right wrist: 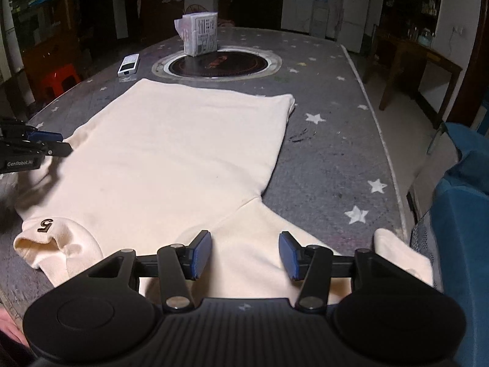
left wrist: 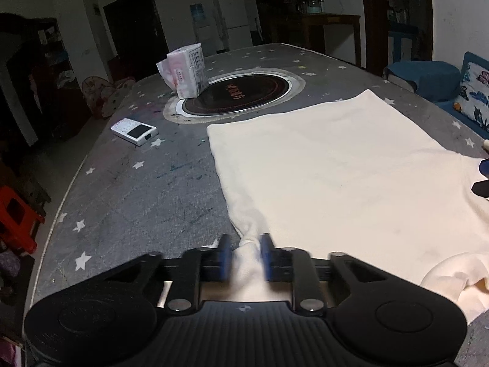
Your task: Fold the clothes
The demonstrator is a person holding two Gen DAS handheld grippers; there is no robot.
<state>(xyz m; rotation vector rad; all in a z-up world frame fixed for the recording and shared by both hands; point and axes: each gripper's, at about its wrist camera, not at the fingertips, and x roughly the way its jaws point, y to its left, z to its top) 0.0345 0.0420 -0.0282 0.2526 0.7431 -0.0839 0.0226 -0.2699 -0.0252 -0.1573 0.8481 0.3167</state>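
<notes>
Left hand-held gripper (left wrist: 244,257) pinches soft cream shirt (left wrist: 336,165) bunched between blue pads — right hand-held gripper (right wrist: 245,253) gapes, empty.

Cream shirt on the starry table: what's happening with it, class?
A person with a claw in each hand is folding a cream shirt spread flat on the grey table. The left claw is pinching bunched fabric at the shirt's left side. The right claw hangs open over the right sleeve area, gripping nothing.
</notes>
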